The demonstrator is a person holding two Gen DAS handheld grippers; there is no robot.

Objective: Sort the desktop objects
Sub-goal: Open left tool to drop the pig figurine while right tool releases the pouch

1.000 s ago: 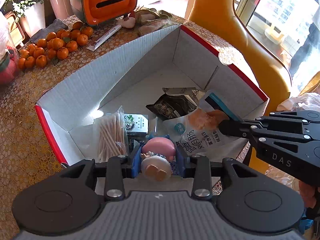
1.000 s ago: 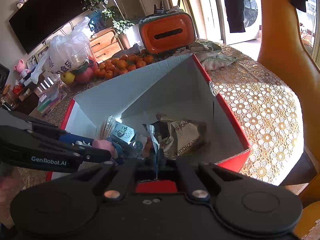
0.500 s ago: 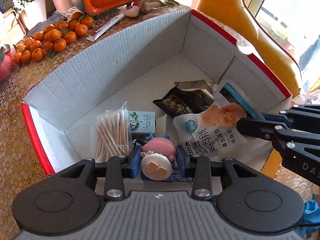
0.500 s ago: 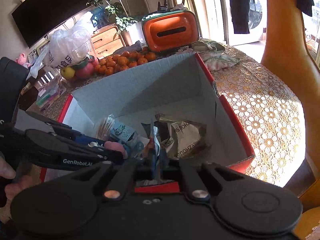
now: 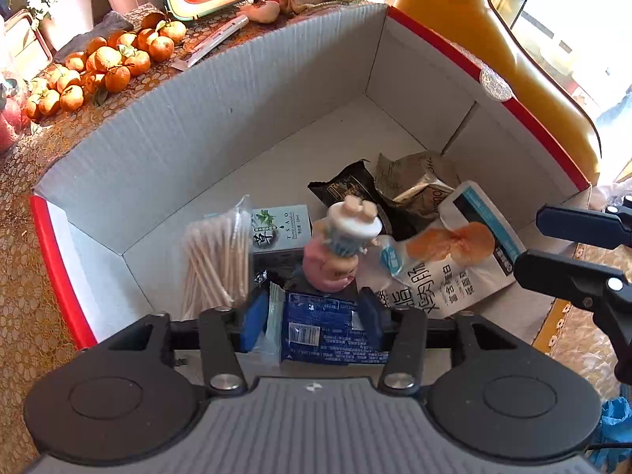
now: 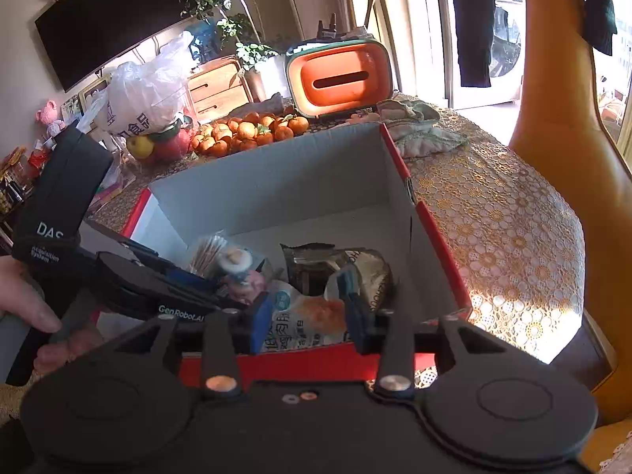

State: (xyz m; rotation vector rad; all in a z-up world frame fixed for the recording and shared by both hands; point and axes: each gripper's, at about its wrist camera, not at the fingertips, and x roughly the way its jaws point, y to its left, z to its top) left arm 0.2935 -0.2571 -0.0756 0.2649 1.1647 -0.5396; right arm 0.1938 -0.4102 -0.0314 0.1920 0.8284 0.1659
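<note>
Left-wrist view: pink-and-white toy figurine [image 5: 335,251] lies just beyond the opening, empty left gripper [image 5: 312,314], inside the red-rimmed white cardboard box [image 5: 245,110], while the right gripper [image 6: 308,322] also opens empty.

Tangerines [image 5: 98,67], orange tissue box [image 6: 339,77], perhaps.

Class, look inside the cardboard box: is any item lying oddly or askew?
Yes. The small pink figurine is upside down, base upward, among the packets in the cardboard box. The other packets just lie flat or overlapping.
</note>
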